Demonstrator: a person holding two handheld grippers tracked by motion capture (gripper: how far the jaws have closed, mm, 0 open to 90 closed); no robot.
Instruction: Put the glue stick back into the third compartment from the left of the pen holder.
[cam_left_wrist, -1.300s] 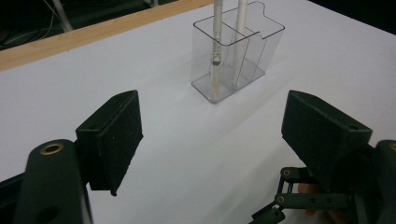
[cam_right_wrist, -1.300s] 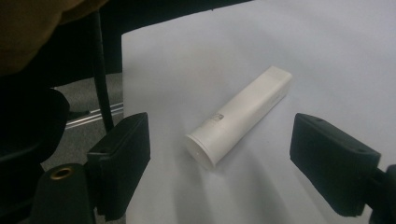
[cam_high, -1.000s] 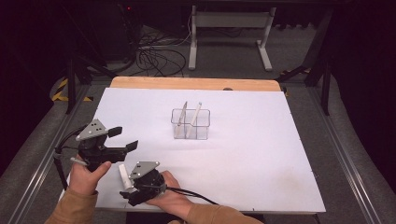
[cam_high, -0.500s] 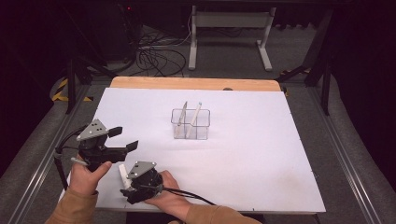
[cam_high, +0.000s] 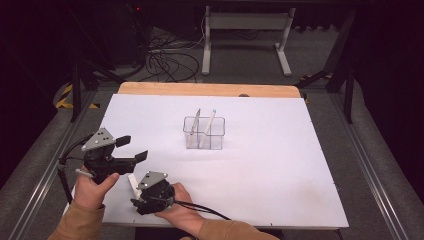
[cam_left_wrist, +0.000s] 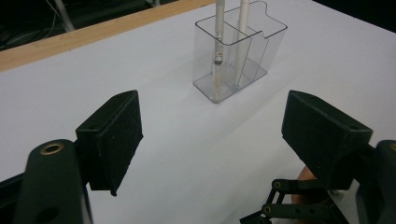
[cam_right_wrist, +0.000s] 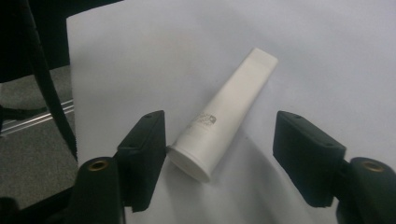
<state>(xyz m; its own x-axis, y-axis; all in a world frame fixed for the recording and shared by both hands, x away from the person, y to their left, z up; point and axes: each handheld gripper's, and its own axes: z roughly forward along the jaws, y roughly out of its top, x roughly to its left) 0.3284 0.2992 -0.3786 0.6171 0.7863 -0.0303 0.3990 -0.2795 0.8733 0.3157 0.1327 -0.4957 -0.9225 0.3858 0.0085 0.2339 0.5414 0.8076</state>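
Where partitioned, clear holder (cam_high: 204, 134): two pens (cam_left_wrist: 218, 32).

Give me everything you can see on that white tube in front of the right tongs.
The white tube looks like matte plastic, flat-crimped at the far end, widening to a round cap end nearest the right tongs, with a small grey print near it. It lies flat on the white table sheet between the open jaws; whether either jaw touches it is unclear.

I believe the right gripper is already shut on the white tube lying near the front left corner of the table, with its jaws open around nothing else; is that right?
Not quite: the right gripper is open, not shut. In the right gripper view its jaws stand apart on either side of the white tube, which lies flat on the white table near the front left corner, with only its wide end close to one jaw.
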